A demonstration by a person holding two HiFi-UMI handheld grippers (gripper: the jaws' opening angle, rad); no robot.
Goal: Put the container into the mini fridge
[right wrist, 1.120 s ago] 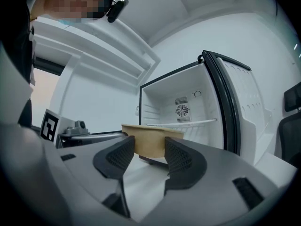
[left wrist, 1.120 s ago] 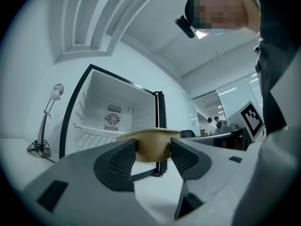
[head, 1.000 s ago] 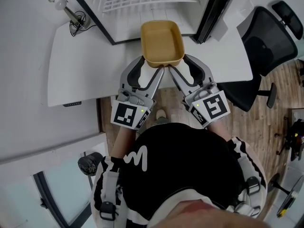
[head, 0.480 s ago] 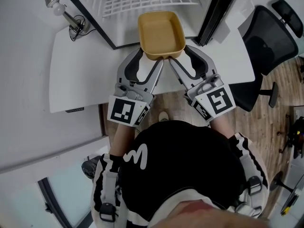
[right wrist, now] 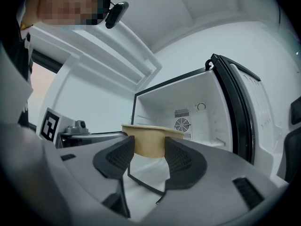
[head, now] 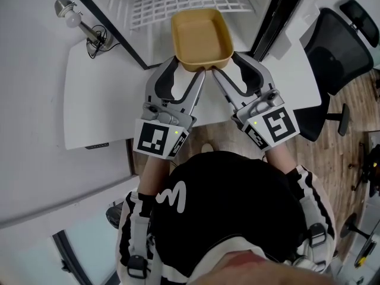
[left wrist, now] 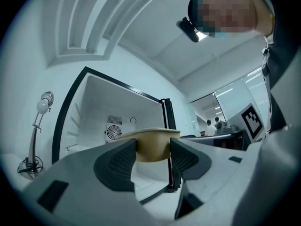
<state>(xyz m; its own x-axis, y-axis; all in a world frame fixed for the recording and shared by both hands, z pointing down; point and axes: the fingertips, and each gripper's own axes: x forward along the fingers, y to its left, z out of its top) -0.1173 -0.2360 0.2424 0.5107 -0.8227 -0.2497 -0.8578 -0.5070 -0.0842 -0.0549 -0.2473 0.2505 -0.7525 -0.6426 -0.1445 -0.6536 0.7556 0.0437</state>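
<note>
Head camera overhead; gripper cameras share fridge

Beneath the left tongs and the right tongs, a white desk. Well to the left of the left tongs, at the desk's far corner, a small silver lamp on a slanted stalk, beside a plain white wall. Right of the right tongs, a black office chair on a wood-plank floor. Above the tongs, a white ceiling with recessed strips. Farther off, brightly lit glass partitions.
</note>
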